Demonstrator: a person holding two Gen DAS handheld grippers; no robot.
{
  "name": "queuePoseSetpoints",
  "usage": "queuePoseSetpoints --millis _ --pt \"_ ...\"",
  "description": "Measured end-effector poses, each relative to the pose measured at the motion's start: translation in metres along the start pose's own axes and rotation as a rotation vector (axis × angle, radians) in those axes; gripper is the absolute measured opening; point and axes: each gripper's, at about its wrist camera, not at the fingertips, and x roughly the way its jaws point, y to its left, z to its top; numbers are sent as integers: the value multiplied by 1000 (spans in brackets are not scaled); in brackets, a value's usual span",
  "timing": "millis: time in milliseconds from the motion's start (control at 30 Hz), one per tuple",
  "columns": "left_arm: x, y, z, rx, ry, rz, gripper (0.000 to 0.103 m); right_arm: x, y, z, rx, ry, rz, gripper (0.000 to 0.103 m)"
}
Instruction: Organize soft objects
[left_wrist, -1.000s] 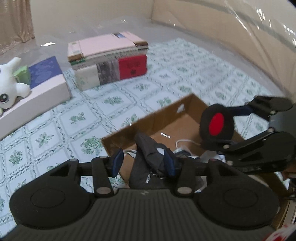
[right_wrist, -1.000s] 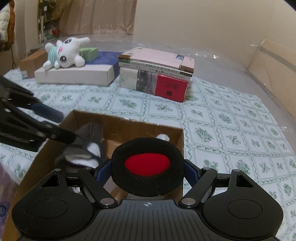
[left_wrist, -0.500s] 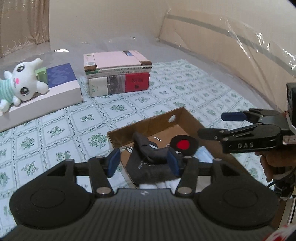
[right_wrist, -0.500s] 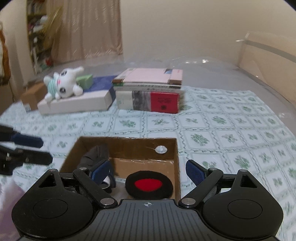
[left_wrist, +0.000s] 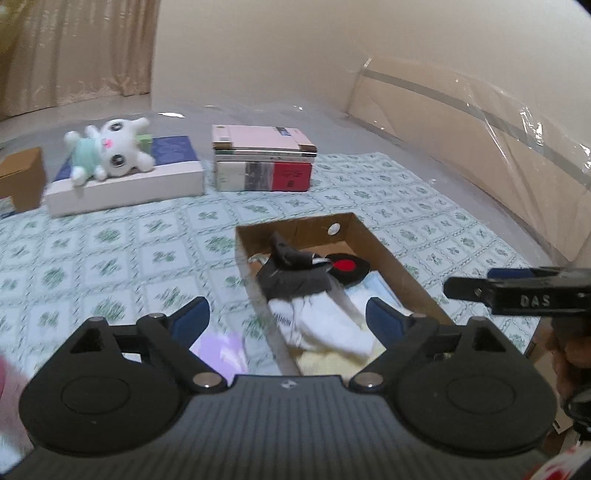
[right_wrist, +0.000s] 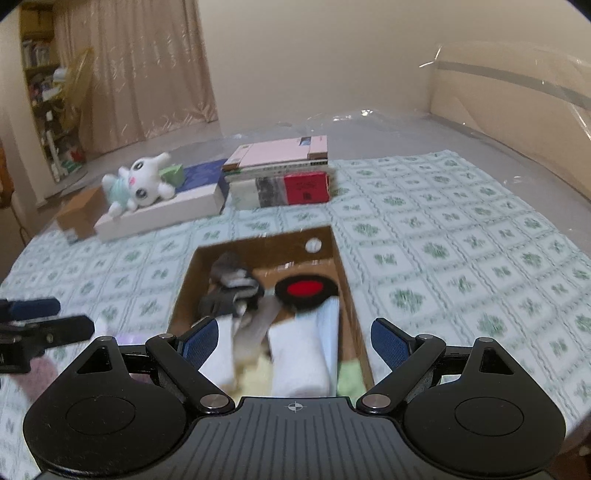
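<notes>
Bed-like surface under a green-and-white patterned cloth (left_wrist: 122, 240), clear plastic sheeting beyond its far edge, beige wall and curtain behind; a shelf of clutter shows at far left in the right wrist view. Open cardboard box (left_wrist: 391, 258) sits on the cloth, nearer the cameras than a stack of books (left_wrist: 262, 162) and a flat white box carrying a white plush toy (left_wrist: 110, 155). Change over the last second: the left gripper (left_wrist: 288, 317) had its pads on a dark grey sock (left_wrist: 291, 277); its jaws have just been opening and now stand wide apart with nothing between them, the sock left lying in the box. The right gripper (right_wrist: 291, 338) earlier carried a black round pad with a red centre (right_wrist: 306, 290); that pad now rests on the box floor beside the sock, and the right jaws are also spread and empty. Both views now take in more of the box and the room than before, consistent with both tools backing up and away. Reading: two items deposited, this placement done. White folded socks (right_wrist: 299, 354) and pale yellow cloth fill the near end. A lilac patch (left_wrist: 221, 350) lies outside the box by the left tool, too blurred to identify, possibly another soft item to collect.
</notes>
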Motion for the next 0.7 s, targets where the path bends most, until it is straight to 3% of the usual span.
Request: queuePoseSetpoints --millis 367,700 --pt "-61 -10 -61 -10 4 27 98 -63 16 -67 54 12 -19 89" --pt "-87 -8 -106 -46 60 56 98 -90 26 -110 94 23 -45 89"
